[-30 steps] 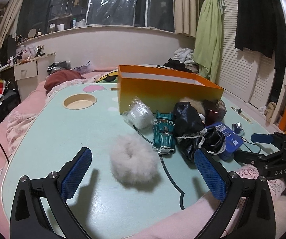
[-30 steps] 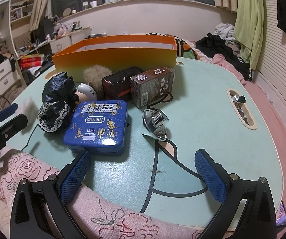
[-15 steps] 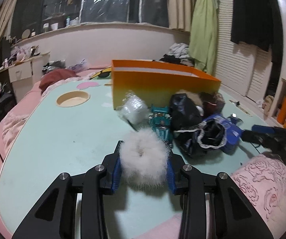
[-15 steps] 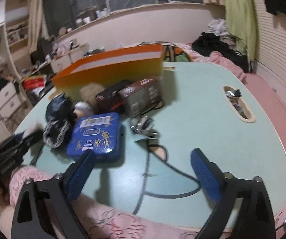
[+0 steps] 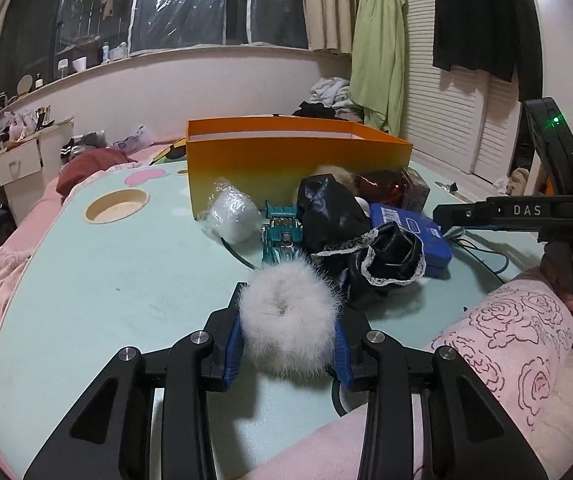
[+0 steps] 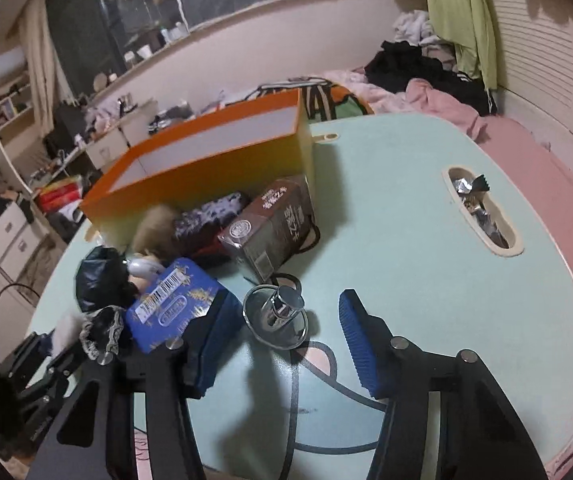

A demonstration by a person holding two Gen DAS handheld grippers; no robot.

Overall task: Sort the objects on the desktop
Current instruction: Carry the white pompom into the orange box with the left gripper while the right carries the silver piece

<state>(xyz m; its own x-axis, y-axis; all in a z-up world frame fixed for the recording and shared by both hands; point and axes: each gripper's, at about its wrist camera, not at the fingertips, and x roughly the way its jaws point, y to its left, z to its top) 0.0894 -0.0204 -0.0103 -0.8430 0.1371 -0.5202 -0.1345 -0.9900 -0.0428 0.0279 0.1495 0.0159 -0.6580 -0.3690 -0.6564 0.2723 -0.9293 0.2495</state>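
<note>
My left gripper (image 5: 288,312) is shut on a white fluffy scrunchie (image 5: 286,320), held just above the mint table (image 5: 106,280) in front of the clutter. Behind it lie a teal toy car (image 5: 282,236), a black bag (image 5: 330,212), a black lace-trimmed piece (image 5: 390,256) and a blue tin (image 5: 410,228). The orange box (image 5: 298,152) stands open at the back. My right gripper (image 6: 286,300) is tilted and its jaws are closing. A shiny metal piece (image 6: 276,316) lies between them, untouched. Its left finger sits beside the blue tin (image 6: 174,304).
A bubble-wrap ball (image 5: 232,214) and a brown carton (image 6: 274,224) lie in front of the orange box (image 6: 206,168). The table has a round cup hole (image 5: 116,206) and an oblong slot (image 6: 482,210) holding wrappers. A pink sleeve (image 5: 506,328) rests at the near edge.
The left gripper shut on the scrunchie and raised it a little. The right gripper rolled, moved in over the metal piece, and its jaws narrowed.
</note>
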